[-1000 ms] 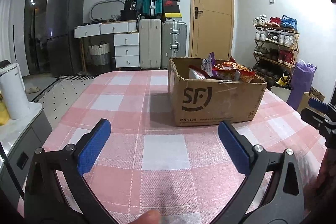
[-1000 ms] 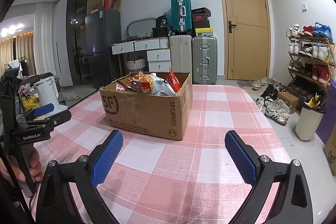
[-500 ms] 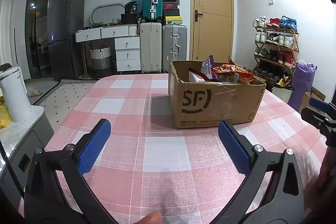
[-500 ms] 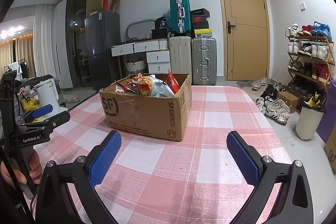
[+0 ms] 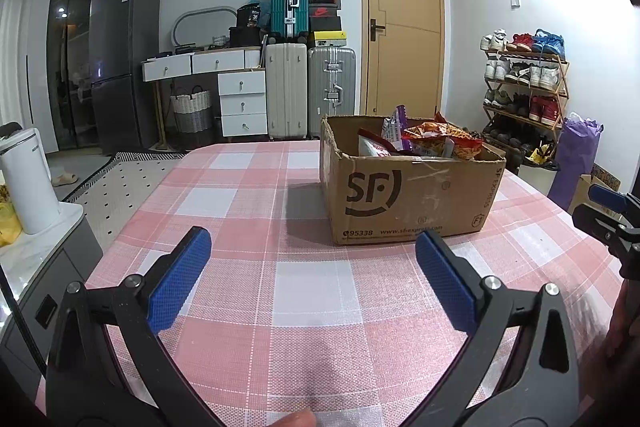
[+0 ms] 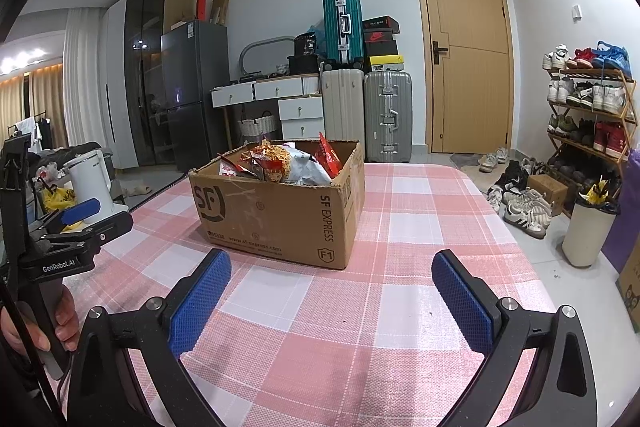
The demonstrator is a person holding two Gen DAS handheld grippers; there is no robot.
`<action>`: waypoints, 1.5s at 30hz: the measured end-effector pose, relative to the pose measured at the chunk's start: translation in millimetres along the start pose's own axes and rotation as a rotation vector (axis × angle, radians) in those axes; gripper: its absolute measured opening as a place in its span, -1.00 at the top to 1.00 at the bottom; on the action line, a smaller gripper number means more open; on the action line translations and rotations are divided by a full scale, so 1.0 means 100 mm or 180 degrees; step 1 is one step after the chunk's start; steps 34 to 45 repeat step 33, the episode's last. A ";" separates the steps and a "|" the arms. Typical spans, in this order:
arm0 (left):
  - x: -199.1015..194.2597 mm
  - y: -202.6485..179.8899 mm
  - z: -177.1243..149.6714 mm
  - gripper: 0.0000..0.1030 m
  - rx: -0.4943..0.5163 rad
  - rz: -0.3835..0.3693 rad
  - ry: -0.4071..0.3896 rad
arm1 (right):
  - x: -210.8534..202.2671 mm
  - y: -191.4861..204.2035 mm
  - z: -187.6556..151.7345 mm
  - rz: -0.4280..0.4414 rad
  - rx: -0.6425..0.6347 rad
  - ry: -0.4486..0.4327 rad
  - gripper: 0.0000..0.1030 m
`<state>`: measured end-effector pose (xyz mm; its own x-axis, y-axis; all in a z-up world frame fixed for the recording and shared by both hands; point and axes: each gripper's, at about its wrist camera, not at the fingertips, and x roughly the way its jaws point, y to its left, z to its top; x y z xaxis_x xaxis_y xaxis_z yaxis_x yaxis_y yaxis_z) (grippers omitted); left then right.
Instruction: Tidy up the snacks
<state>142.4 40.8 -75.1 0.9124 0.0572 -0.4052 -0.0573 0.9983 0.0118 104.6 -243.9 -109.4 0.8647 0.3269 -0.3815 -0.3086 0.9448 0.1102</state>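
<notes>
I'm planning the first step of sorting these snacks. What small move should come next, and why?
Probably ease the right claw forward and up toward the open top of the cardboard box. Both claws are open and empty, the left claw too, and every snack packet in view sits piled inside the box, with none on the checked tablecloth.

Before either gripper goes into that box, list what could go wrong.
1. The snack bags are heaped above the rim of the cardboard box, so pulling one may spill its neighbours onto the table.
2. The box sits loose on the cloth; a one-sided tug may slide it.
3. Both the left gripper and the right gripper are open and face the same box, so they may collide.
</notes>
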 end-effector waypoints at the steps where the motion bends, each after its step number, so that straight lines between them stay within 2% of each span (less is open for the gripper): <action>1: 0.00 0.00 0.00 -0.98 0.0001 -0.0004 -0.0002 | -0.01 0.01 0.00 -0.0002 -0.0010 -0.0002 -0.99; 45: 0.04 0.03 -0.04 -0.98 -0.0038 -0.0035 0.0031 | -0.02 0.02 0.00 -0.0009 -0.0009 0.0007 -0.99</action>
